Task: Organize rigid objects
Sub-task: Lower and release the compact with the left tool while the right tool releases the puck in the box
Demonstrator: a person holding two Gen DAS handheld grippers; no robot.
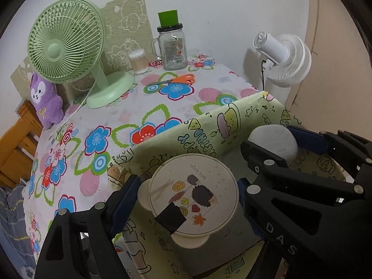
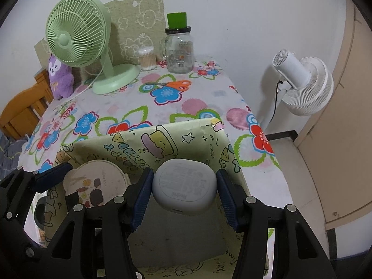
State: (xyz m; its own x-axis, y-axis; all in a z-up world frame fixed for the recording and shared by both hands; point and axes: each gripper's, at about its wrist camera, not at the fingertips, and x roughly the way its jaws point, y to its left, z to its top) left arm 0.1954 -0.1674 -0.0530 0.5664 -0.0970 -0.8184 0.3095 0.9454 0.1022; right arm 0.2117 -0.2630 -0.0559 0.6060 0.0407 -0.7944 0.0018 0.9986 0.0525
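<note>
A green cartoon-print box (image 1: 209,125) (image 2: 186,137) stands open at the table's near edge. My left gripper (image 1: 186,197) is shut on a round cream lidded container with a hedgehog picture (image 1: 193,195), held over the box interior; it also shows in the right wrist view (image 2: 97,183). My right gripper (image 2: 184,186) is shut on a white rounded earbud case (image 2: 186,186), held over the box's right half; the case also shows in the left wrist view (image 1: 272,139), with the right gripper (image 1: 279,144) around it.
On the floral tablecloth (image 2: 116,107) stand a green desk fan (image 2: 79,34), a purple plush (image 2: 59,79), a cotton-swab tub (image 2: 147,58), a glass jar with a green cup on top (image 2: 180,51), and orange scissors (image 2: 174,84). A white floor fan (image 2: 302,81) stands at the right.
</note>
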